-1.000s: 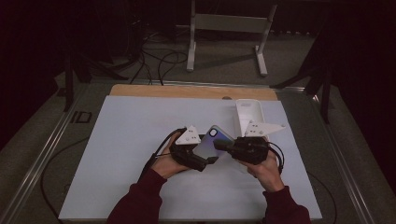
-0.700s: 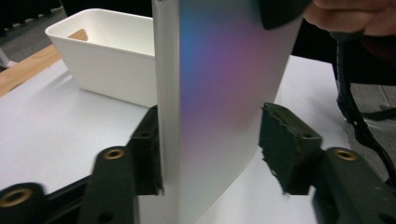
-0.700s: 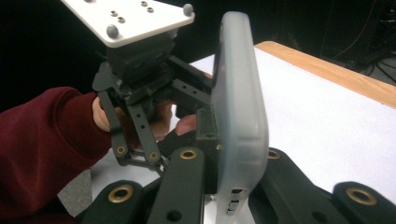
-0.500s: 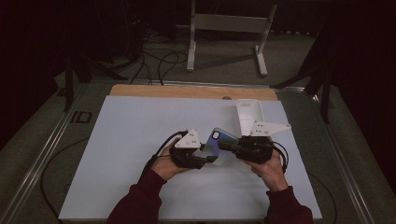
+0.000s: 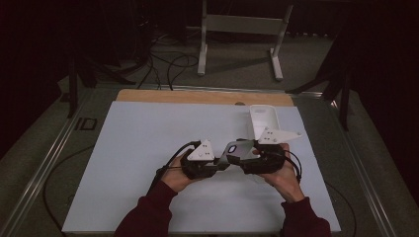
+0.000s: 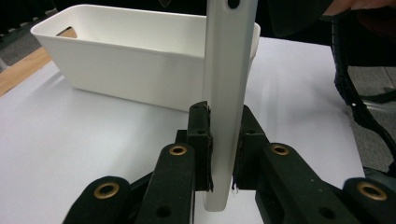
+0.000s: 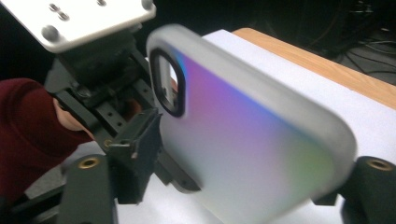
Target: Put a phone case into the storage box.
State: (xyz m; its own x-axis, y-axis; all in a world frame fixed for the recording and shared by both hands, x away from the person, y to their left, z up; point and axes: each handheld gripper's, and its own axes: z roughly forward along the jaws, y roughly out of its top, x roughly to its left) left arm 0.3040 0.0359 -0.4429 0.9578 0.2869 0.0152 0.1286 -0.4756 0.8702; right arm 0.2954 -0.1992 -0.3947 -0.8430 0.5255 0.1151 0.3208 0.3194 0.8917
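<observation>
Holding the phone case (image 5: 236, 149) between us, we have it lifted off the tabletop (image 5: 148, 148), just in front of the white bin (image 5: 263, 120) and a little to its left in the high view. Our left claw (image 6: 223, 154) is clamped on the case's thin edge, both jaws pressed flat against it. Our right claw (image 7: 243, 186) sits at the case's other end; its jaws flank the case, but we cannot tell whether they are actually pinching it.

The main risk, as we judge it, is the slim bite on the left: the case is smooth and stands edge-on in the jaws, so any twist from the right side could lever it out and drop it short of the bin. If both claws pull in different directions, the soft shell may flex and pop free. Swinging toward the bin too low could also knock the case against the bin's near wall.
</observation>
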